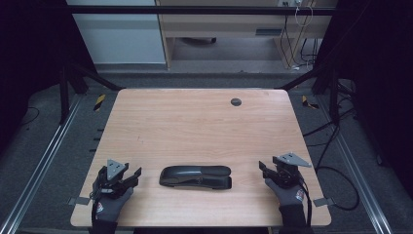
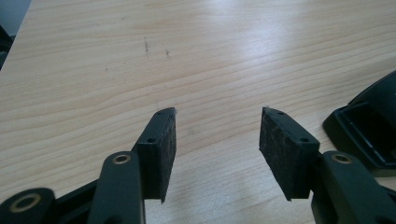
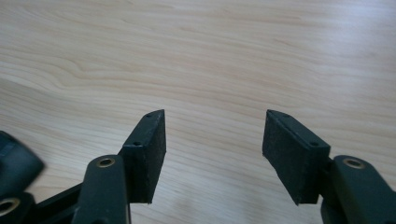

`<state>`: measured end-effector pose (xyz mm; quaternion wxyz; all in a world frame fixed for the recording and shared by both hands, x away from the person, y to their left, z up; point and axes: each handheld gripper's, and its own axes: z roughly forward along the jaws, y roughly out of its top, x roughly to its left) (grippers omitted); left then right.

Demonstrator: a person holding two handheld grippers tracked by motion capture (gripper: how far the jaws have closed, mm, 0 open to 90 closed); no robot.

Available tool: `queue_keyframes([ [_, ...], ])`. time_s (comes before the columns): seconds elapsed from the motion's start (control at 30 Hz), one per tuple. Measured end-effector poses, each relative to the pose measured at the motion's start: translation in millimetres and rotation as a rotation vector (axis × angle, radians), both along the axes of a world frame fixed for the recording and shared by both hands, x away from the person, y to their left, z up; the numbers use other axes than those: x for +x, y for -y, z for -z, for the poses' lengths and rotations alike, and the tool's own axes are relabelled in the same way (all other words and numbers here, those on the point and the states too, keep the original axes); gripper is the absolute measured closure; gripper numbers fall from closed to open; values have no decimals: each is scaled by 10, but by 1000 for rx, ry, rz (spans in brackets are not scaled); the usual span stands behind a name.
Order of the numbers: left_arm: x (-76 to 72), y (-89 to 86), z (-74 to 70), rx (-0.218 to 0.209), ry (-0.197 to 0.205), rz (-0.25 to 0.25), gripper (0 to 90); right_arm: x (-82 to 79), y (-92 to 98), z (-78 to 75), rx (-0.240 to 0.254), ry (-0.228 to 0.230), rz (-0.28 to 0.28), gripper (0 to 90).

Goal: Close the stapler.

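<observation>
A: The stapler point(image 1: 196, 176) is glossy black; the table point(image 1: 195, 126) is pale wood with fine grain.
B: Both tongs are black with grey plates; the gloves point(image 1: 113, 207) are dark grey.

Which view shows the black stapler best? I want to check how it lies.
The high view: the whole stapler lies flat near the table's front edge. The left gripper view catches one end at its right; the right gripper view a blurred black bit at its left.
</observation>
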<state>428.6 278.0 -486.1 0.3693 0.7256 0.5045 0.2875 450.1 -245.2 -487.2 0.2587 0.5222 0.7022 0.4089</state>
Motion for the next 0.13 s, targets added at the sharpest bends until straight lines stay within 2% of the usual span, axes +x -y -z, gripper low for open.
queue_keyframes([
  [0.03,16,-25,11,8,-12,-10,442,12,54,26,-16,-11,21,384],
  [0.13,35,-51,25,18,-24,-21,425,23,102,51,-33,-17,38,381],
])
